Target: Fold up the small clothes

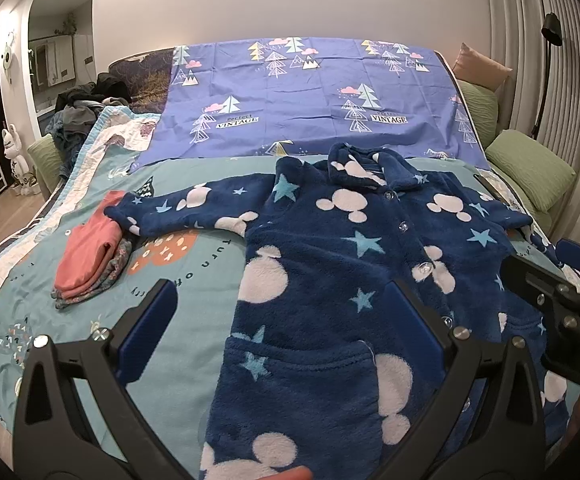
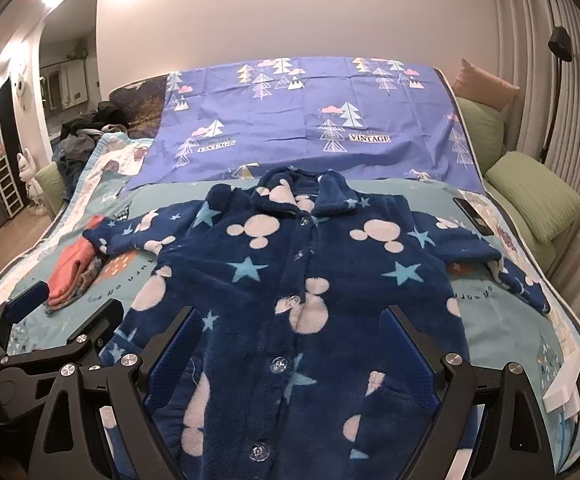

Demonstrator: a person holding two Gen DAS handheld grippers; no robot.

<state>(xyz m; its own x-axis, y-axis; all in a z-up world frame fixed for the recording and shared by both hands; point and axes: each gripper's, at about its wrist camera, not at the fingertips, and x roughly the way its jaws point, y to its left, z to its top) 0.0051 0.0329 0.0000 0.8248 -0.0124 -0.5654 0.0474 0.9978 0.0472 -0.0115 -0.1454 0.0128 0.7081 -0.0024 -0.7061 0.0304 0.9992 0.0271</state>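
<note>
A navy fleece pajama top (image 1: 329, 264) with white mouse heads, blue stars and a buttoned front lies spread flat on the bed, sleeves out to both sides; it also shows in the right wrist view (image 2: 290, 264). My left gripper (image 1: 282, 320) is open and empty, hovering over the top's lower left part. My right gripper (image 2: 293, 344) is open and empty above the top's lower middle; it also shows at the right edge of the left wrist view (image 1: 545, 272). The left gripper shows at the left edge of the right wrist view (image 2: 66, 316).
A small folded pile, coral on top (image 1: 90, 256), lies by the left sleeve cuff. A teal quilt (image 1: 186, 336) and a purple tree-print sheet (image 1: 309, 92) cover the bed. Green pillows (image 1: 529, 168) lie at right, a dark clothes heap (image 1: 86, 108) at far left, a phone (image 2: 473, 216) near the right sleeve.
</note>
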